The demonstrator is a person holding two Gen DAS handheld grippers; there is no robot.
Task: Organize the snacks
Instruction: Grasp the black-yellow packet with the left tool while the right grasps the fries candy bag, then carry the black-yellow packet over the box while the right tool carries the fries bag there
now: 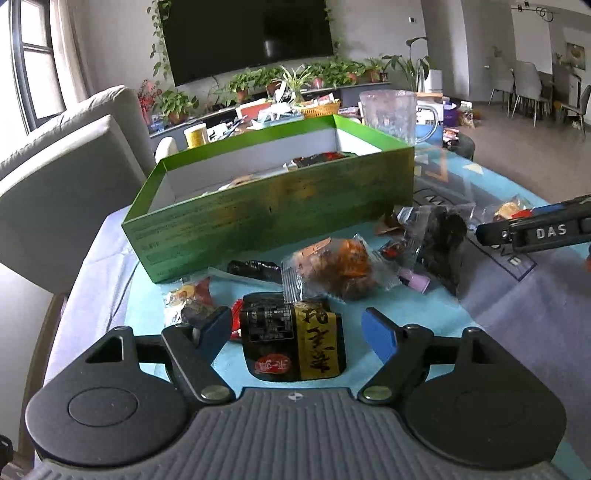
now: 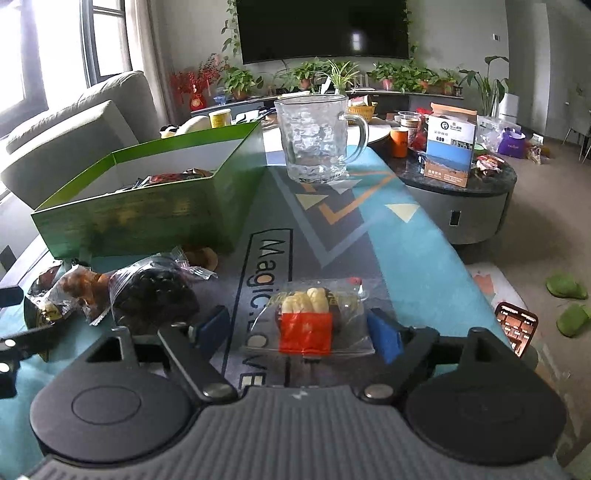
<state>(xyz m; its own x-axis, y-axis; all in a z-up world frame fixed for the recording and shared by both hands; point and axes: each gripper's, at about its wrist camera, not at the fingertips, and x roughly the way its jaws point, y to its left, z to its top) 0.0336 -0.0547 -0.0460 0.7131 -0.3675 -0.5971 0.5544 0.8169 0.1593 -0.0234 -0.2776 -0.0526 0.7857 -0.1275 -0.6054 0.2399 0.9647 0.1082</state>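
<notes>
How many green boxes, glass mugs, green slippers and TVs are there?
Green box: 1
Glass mug: 1
Green slippers: 2
TV: 1
Total: 5

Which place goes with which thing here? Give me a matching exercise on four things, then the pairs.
Things:
1. black and yellow packet
2. glass mug
3. clear packet with red label
4. green box

Places:
A. between the right gripper's open fingers
B. standing on the mat beyond the box's far corner
C. between the left gripper's open fingers
D. behind the loose snacks, with some packets already inside

Pairs: 1-C, 2-B, 3-A, 4-D
</notes>
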